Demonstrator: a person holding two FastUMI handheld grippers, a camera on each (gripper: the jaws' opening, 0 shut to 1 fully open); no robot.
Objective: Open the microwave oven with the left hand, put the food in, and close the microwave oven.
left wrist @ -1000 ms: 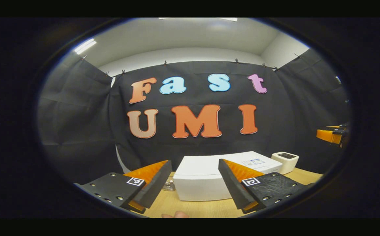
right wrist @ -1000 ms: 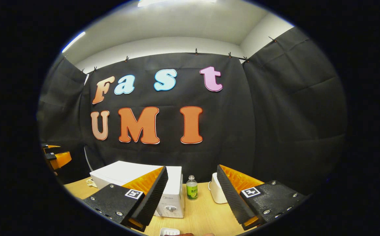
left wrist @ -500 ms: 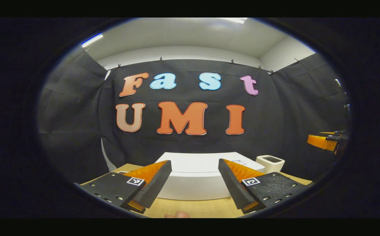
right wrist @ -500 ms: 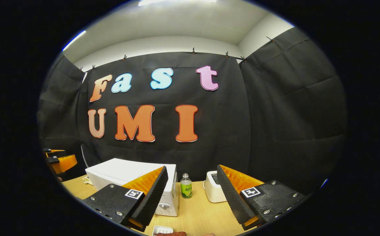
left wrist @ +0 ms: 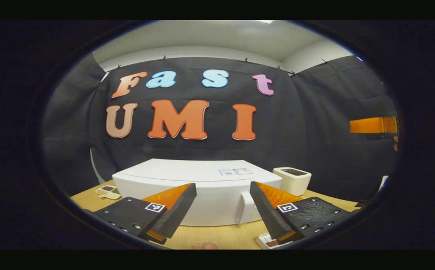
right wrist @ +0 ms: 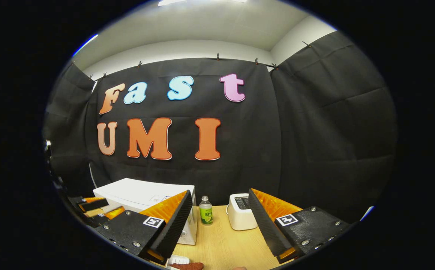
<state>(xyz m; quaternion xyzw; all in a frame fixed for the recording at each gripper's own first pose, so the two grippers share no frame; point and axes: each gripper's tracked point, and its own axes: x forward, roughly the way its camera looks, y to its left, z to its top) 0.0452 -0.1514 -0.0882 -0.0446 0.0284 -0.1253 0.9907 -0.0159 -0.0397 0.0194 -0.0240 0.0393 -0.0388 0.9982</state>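
Both the left tongs [left wrist: 223,204] and the right tongs [right wrist: 220,213] point forward, held level, fingers spread wide.

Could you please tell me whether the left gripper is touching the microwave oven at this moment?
Cannot tell. In the left gripper view, the open left gripper overlaps the microwave oven front, and no gap or contact shows plainly.

Wooden table [right wrist: 225,247]: microwave [left wrist: 202,187], toaster [right wrist: 240,217], bottle [right wrist: 205,215].
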